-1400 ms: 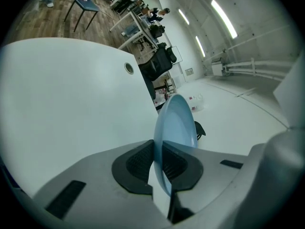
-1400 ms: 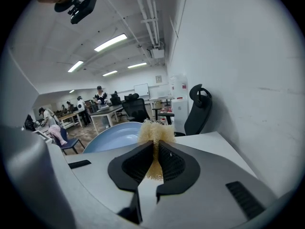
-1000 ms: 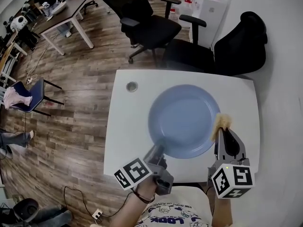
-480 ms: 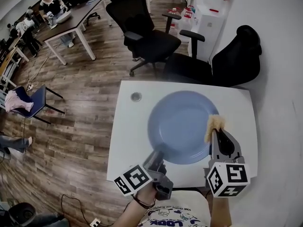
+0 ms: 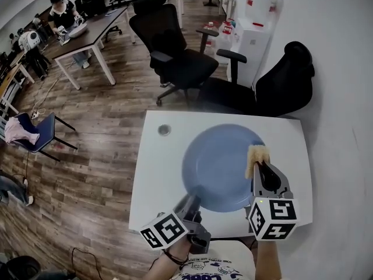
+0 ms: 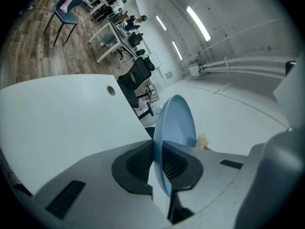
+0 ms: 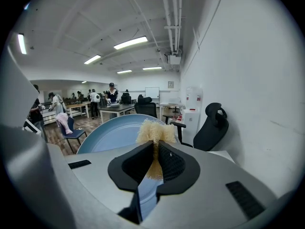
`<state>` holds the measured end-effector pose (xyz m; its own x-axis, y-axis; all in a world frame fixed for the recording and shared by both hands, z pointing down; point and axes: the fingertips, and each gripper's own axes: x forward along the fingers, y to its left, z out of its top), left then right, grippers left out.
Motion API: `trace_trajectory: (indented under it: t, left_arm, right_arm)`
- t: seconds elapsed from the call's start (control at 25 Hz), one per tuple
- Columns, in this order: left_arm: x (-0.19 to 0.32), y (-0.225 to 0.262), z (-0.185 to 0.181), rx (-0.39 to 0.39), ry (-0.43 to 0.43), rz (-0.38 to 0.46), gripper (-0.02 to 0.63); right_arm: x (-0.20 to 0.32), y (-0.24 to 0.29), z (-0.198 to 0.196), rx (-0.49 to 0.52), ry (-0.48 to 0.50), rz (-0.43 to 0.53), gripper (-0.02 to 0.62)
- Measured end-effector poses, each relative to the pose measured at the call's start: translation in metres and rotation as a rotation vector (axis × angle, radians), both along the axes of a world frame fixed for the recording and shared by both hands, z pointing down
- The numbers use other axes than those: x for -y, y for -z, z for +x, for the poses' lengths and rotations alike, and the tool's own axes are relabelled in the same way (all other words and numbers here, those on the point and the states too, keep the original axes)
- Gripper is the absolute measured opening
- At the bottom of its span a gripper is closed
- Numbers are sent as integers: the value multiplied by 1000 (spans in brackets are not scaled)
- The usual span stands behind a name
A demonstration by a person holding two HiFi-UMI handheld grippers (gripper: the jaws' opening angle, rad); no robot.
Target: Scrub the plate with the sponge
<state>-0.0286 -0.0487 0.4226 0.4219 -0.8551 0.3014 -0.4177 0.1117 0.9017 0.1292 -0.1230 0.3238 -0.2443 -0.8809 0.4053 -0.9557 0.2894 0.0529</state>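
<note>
A large blue plate [image 5: 220, 167] is held above the white table [image 5: 156, 174], tilted. My left gripper [image 5: 191, 200] is shut on the plate's near rim; in the left gripper view the plate [image 6: 174, 128] stands edge-on between the pads. My right gripper [image 5: 259, 169] is shut on a pale yellow sponge [image 5: 255, 156], which sits over the plate's right rim. The right gripper view shows the sponge [image 7: 155, 135] sticking up between the pads, with the plate [image 7: 112, 133] just behind it. Whether the sponge touches the plate I cannot tell.
The table has a round cable hole [image 5: 165, 130] at its far left. Two black office chairs [image 5: 175, 51] [image 5: 274, 89] stand beyond the far edge. A white wall [image 5: 332, 69] runs along the right. Desks and people are at the far left.
Both grippers have risen a little with the plate and the sponge. The sponge has shifted left, from beside the plate's right edge onto its rim.
</note>
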Motion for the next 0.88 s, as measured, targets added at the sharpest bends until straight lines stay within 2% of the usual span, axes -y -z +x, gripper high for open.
trace_trajectory:
  t: [0.4, 0.88]
  left_arm:
    - [-9, 15, 17, 28, -65, 71, 28]
    - [-12, 13, 23, 41, -91, 76, 28]
  right_arm:
    - [2, 4, 25, 5, -97, -1, 44]
    - [8, -2, 26, 32, -92, -27, 44]
